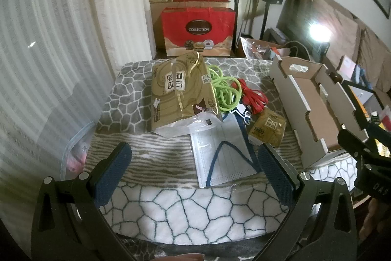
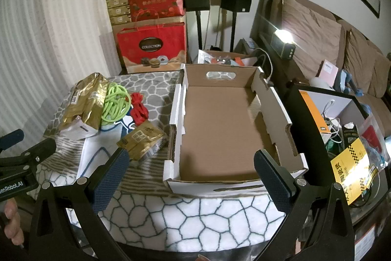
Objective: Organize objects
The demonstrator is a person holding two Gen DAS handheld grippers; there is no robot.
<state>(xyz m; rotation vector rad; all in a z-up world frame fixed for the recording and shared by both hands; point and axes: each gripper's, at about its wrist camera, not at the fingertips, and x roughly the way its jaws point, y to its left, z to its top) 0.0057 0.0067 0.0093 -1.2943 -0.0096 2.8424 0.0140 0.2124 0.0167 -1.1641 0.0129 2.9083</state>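
You are only starting, by the look of it. The box (image 2: 220, 129) is sitting on the right side of the table (image 1: 195, 214) with nothing in it, and all the things are still lying in a heap to its left.

Going left to right across that heap: the big gold bag (image 1: 178, 92) is leaning at the far left, with a white packet poking out under it. Next to it the green cord (image 1: 223, 89) is lying in a tangle, touching the bag. The red cord (image 1: 251, 96) is bunched just beside the green one. In front of them the mask pack (image 1: 224, 155) is lying flat, closest to you. The small gold bag (image 1: 267, 129) is resting near the box wall. So I think every one of these still needs to go in the box.

Your left gripper (image 1: 195, 173) is hanging above the mask pack with its fingers spread wide, holding nothing and touching nothing. Your right gripper (image 2: 191, 175) is hanging over the near end of the box, fingers spread wide too, and it is holding nothing.
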